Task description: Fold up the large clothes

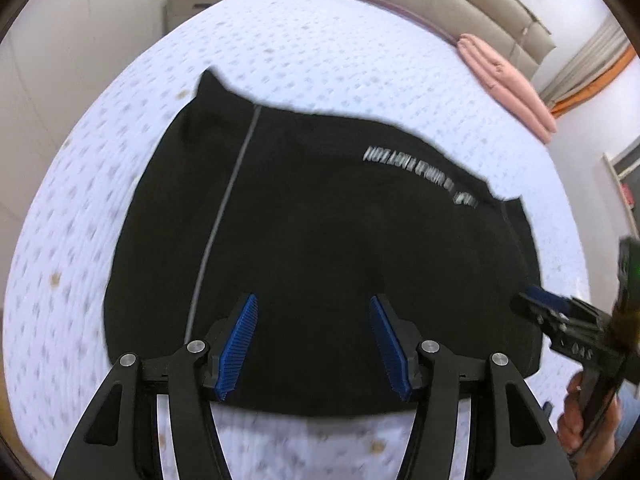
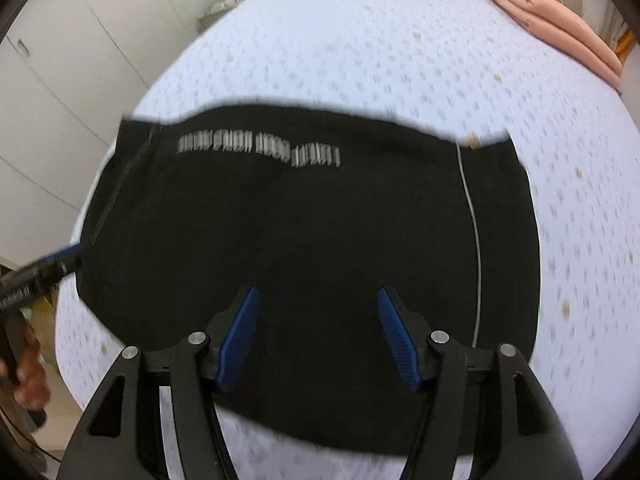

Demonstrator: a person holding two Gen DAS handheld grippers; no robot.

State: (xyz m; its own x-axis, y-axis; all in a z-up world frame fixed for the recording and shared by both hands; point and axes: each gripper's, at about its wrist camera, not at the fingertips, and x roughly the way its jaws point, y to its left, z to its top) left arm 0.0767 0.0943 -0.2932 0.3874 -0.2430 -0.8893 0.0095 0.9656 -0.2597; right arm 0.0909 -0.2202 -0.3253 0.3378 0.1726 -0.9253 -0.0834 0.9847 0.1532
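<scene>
A black garment (image 1: 320, 232) with a line of white lettering and a thin pale stripe lies folded flat on the bed; it also shows in the right wrist view (image 2: 312, 232). My left gripper (image 1: 314, 304) is open and empty, held above the garment's near edge. My right gripper (image 2: 318, 294) is open and empty, also above the near part of the garment. The right gripper shows at the right edge of the left wrist view (image 1: 536, 296), by the garment's side. The left gripper shows at the left edge of the right wrist view (image 2: 76, 254).
The bed (image 1: 320, 52) has a white sheet with small grey marks. A folded pink blanket (image 1: 508, 80) lies at its far right corner, also seen in the right wrist view (image 2: 552, 20). A bedside cabinet (image 1: 196, 4) stands beyond the far left corner. White wardrobe doors (image 2: 60, 80) stand on the left.
</scene>
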